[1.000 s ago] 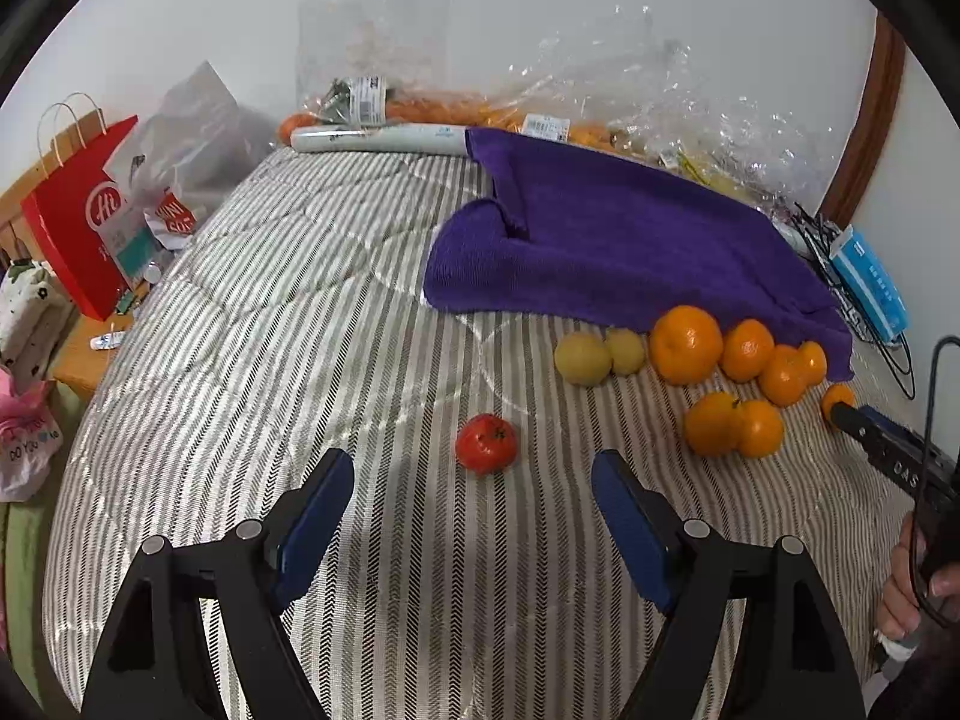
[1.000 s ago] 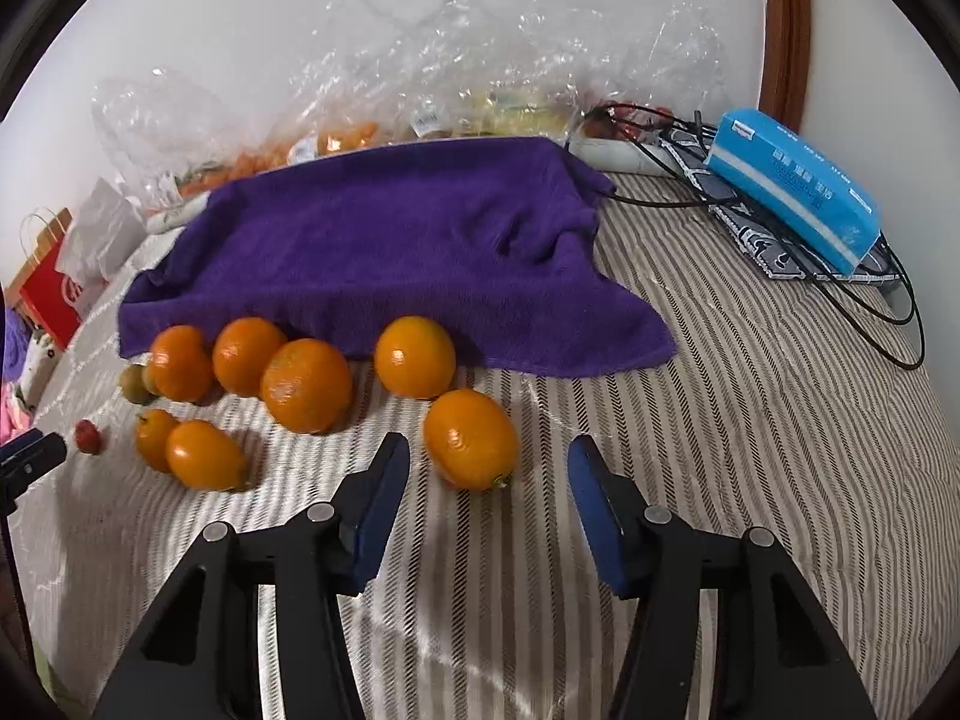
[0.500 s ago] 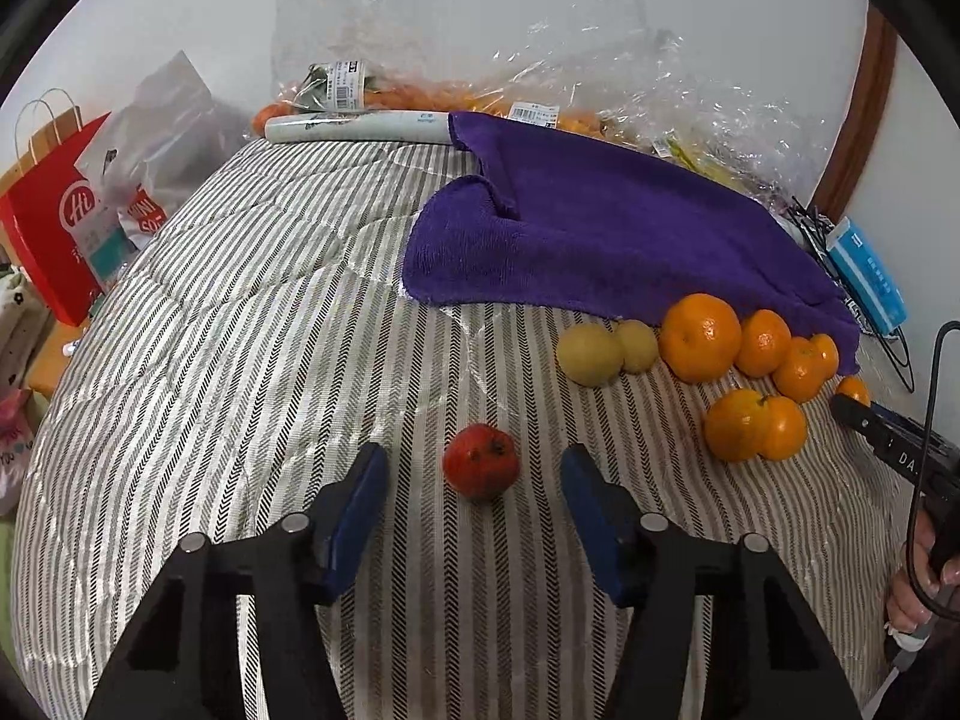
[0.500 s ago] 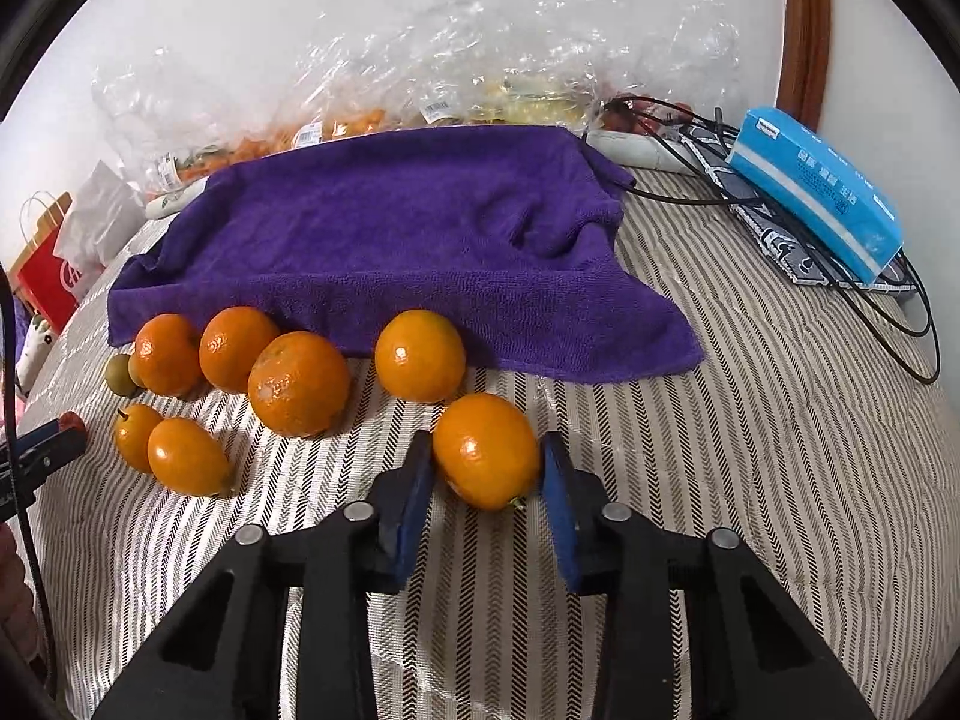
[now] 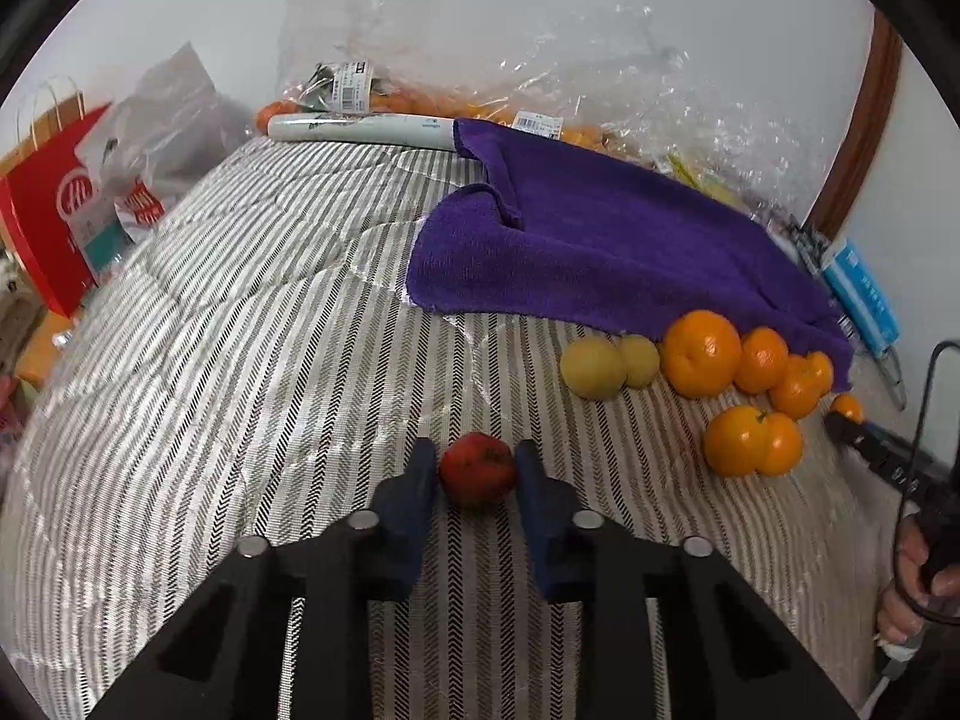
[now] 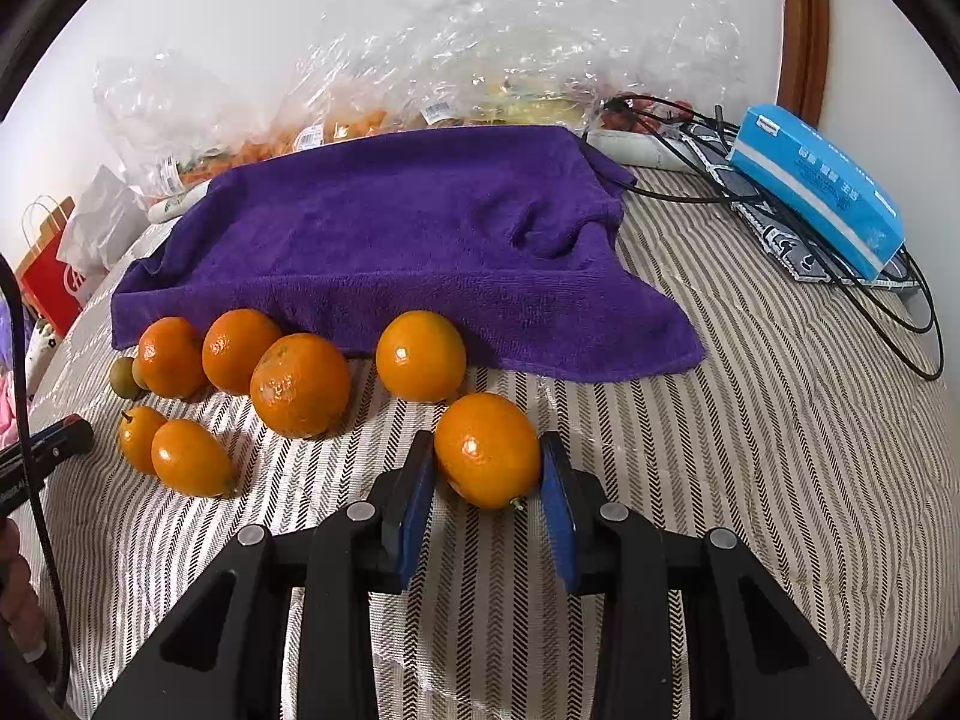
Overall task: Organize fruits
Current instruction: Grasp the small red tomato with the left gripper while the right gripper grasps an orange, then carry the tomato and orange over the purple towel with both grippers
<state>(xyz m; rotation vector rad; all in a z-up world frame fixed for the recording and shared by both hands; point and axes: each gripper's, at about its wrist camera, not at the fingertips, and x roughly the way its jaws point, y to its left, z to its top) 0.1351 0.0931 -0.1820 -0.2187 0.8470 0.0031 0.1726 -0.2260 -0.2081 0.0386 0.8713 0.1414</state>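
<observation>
A small red fruit (image 5: 477, 471) lies on the striped bed cover (image 5: 252, 360). My left gripper (image 5: 474, 457) is closing tight on it, and both blue pads press its sides. An orange (image 6: 487, 444) sits just in front of the purple towel (image 6: 408, 240), and my right gripper (image 6: 486, 463) is shut on it. Several more oranges (image 6: 300, 384) lie in a loose row along the towel's front edge. Two yellow-green fruits (image 5: 606, 363) rest at the left end of that row. In the left wrist view the right gripper's tip (image 5: 855, 427) shows at the far right.
Clear plastic bags of produce (image 6: 420, 90) line the wall behind the towel. A red paper bag (image 5: 54, 228) stands off the bed's left side. A blue box (image 6: 822, 186) and black cables (image 6: 888, 312) lie at the right. A hand (image 5: 918, 588) holds the right gripper.
Both grippers have closed: the left one moved forward around the red fruit and shut on it. The right one shut on the nearest orange and has stayed in place.
</observation>
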